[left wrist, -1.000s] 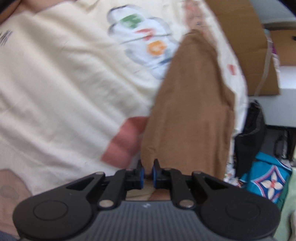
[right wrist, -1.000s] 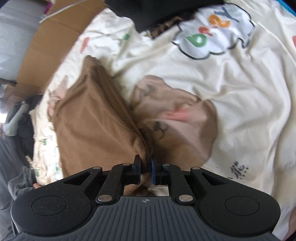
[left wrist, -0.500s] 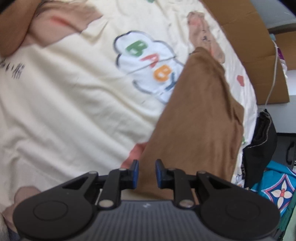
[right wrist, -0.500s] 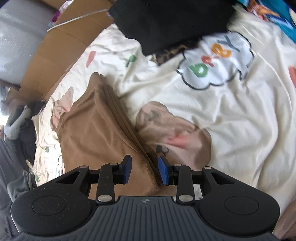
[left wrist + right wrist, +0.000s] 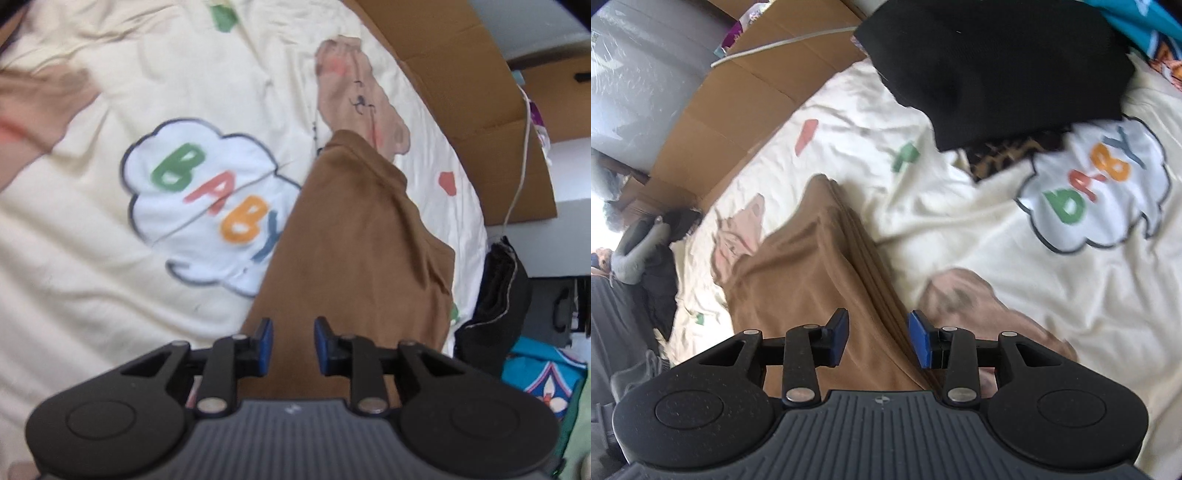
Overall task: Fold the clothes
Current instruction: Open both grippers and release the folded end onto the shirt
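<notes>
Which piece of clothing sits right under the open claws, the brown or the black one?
The brown garment, lying folded beneath both claws; the black garment lies farther off on the blanket.

The left gripper [image 5: 293, 345] is seen with fingers parted above the folded brown garment [image 5: 354, 258], which is laid on the cream blanket [image 5: 74, 229] beside a "BABY" cloud print [image 5: 210, 206].

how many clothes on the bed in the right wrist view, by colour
brown garment: 1
black garment: 1
leopard-print piece, partly hidden under the black one: 1
total: 3
</notes>
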A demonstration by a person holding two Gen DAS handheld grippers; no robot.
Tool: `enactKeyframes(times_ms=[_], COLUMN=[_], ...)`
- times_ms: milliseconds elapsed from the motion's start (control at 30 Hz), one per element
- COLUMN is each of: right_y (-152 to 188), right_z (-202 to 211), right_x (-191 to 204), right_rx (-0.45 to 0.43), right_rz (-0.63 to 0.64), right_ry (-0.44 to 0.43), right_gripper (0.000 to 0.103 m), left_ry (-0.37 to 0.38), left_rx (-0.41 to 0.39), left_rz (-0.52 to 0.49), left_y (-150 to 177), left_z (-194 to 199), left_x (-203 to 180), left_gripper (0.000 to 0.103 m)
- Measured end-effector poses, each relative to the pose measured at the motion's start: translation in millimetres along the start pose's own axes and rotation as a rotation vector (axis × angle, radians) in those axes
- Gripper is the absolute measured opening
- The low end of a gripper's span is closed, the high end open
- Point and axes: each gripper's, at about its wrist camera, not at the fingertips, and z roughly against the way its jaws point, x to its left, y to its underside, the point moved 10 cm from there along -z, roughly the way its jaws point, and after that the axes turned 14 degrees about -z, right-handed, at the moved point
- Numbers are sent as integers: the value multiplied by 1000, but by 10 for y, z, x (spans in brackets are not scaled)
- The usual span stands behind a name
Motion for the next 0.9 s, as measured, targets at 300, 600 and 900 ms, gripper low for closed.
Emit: enactKeyframes(times_ms=[300, 600, 900], right_y=[-168, -251, -192], right_z=[-110, -415, -761], right_x=[245, 468, 734], right_rx=[-16, -15, 27], right_rz=[21, 114, 292], right_ry=[-34, -89, -97], right_gripper=[45, 45, 45], left_ry=[-85, -59, -31], left_rx=[-17, -23, -38], left_rz=[-114, -216, -346], left_y=[-351, -663, -880], left_z=[-86, -278, -439], left_x=[-104, -285, -423], left_gripper=[25, 25, 25])
